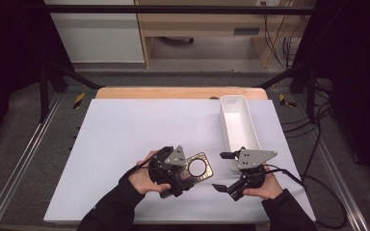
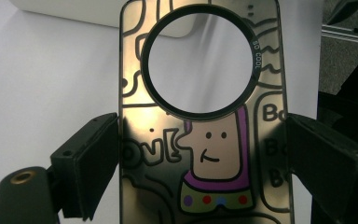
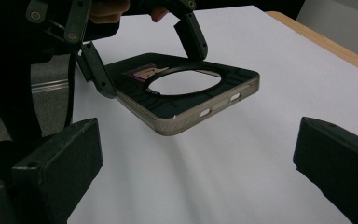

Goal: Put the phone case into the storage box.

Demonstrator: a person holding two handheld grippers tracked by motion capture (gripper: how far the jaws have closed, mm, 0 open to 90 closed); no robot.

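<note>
Black jaws of the left gripper [image 2: 200, 154] clamp the phone case [image 2: 205, 140]; the right gripper [image 3: 196, 154] gapes wide.

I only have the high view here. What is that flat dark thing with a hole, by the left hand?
Observer: A phone case with cartoon doodles, a little figure in purple beneath the round ring.
Operator: Is it lying on the table?
Observer: No, the right gripper view shows it lifted clear of the white sheet, the left gripper clamping its two long edges.
Operator: And the other gripper?
Observer: The right gripper is open, its fingers wide apart and short of the case.
</note>
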